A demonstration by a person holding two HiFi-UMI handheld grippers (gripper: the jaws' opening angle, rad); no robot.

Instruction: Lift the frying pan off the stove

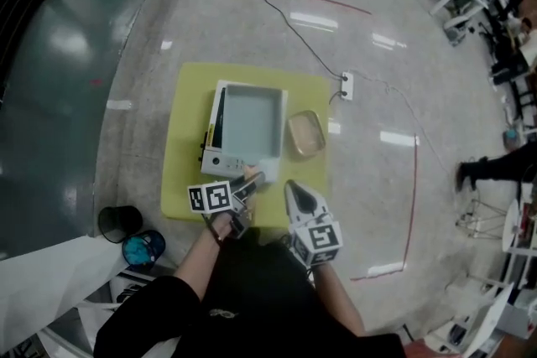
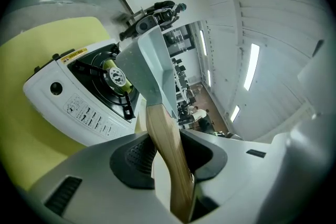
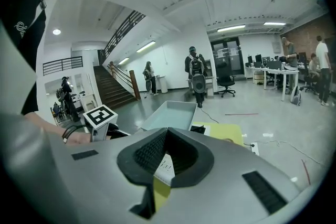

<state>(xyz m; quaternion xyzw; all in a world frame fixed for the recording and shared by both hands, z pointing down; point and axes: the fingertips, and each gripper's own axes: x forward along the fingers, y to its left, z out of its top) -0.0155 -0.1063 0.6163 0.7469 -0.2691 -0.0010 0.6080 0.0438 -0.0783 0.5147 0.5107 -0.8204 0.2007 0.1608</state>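
Observation:
A square grey frying pan [image 1: 250, 123] hangs above the white portable stove [image 1: 220, 155] on the yellow table [image 1: 180, 180]. My left gripper [image 1: 243, 193] is shut on its wooden handle [image 1: 252, 179]. In the left gripper view the handle [image 2: 168, 155] runs up between the jaws to the tilted pan [image 2: 149, 68]. Below it the stove [image 2: 79, 102] shows its bare burner [image 2: 115, 77], so the pan is clear of it. My right gripper [image 1: 295, 190] hovers at the table's near edge, shut with nothing in it. The right gripper view shows the pan [image 3: 170, 114] ahead of its jaws [image 3: 167, 153].
A tan oval dish [image 1: 306, 135] lies on the table right of the stove. A power strip [image 1: 346, 85] with a cable sits on the floor past the table's far right corner. A black bin [image 1: 120, 222] and a blue object [image 1: 143, 248] stand at the near left.

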